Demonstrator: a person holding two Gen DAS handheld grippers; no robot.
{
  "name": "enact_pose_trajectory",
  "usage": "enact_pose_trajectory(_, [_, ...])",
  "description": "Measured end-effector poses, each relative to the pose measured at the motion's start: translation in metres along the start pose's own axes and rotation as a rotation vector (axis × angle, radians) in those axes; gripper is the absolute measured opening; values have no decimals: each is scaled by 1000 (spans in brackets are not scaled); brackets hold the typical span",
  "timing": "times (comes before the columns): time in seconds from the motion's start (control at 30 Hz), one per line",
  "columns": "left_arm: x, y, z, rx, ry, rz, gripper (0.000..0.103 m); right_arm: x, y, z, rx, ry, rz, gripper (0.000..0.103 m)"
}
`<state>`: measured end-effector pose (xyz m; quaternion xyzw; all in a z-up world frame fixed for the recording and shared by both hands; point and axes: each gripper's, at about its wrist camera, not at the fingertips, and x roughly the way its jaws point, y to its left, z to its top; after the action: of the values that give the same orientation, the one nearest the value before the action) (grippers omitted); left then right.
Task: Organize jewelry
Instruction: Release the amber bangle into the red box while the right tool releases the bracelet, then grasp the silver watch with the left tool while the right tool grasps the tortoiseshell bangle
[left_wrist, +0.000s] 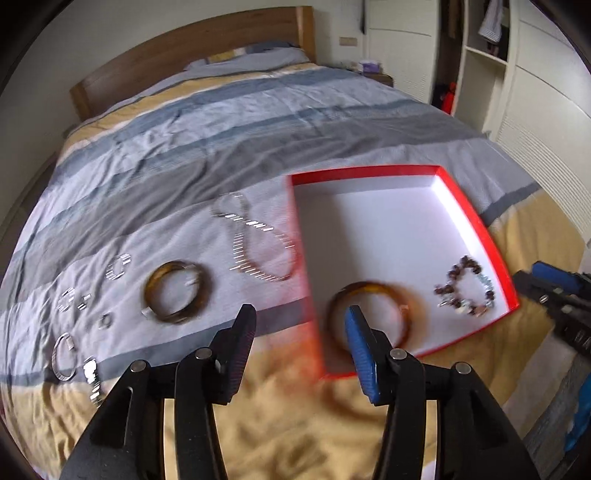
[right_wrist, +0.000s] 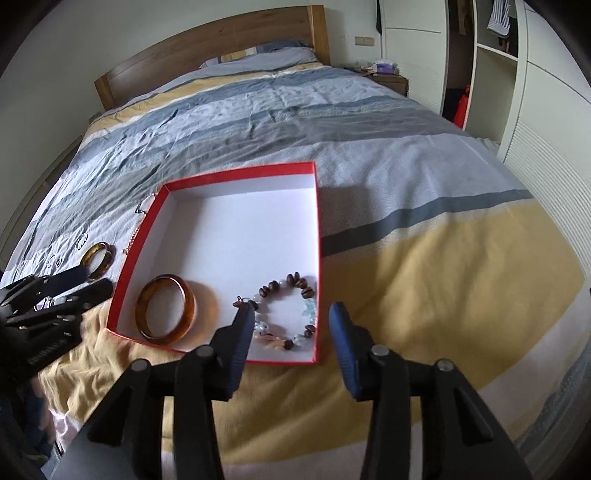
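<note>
The left tongs (left_wrist: 299, 325), jaws apart and empty, hang over the near-left edge of the red-rimmed white cardboard box (left_wrist: 476, 218). The dark amber bangle (left_wrist: 179, 291) on the striped bed quilt (left_wrist: 221, 122) lies forward-left, flat, nearest this hand. The right tongs (right_wrist: 291, 321) gape empty too.

Left tool (left_wrist: 299, 325) spread wide and holding nothing above bed (left_wrist: 258, 122), amber bangle (left_wrist: 376, 317) and beaded bracelet (left_wrist: 465, 291) inside red box (left_wrist: 476, 218), second bangle (left_wrist: 179, 291), necklace (left_wrist: 258, 240) on blanket beside it
</note>
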<state>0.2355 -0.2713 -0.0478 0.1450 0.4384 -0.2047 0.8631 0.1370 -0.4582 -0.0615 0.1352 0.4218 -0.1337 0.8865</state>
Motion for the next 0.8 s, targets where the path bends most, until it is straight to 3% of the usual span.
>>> enact_pose_trajectory(0.2, [-14, 76, -35, -78, 18, 98, 50, -20, 37, 2, -43, -32, 64, 41])
enact_pose_trajectory(0.47, [-14, 195, -85, -274, 70, 193, 49, -1, 149, 3, -209, 7, 214, 41])
enact_pose_trajectory(0.63, [-2, 233, -97, -343, 75, 192, 49, 29, 212, 4, -290, 55, 289, 41])
enact_pose_trajectory(0.8, [16, 257, -102, -400, 74, 144, 49, 65, 266, 14, -353, 94, 331, 41])
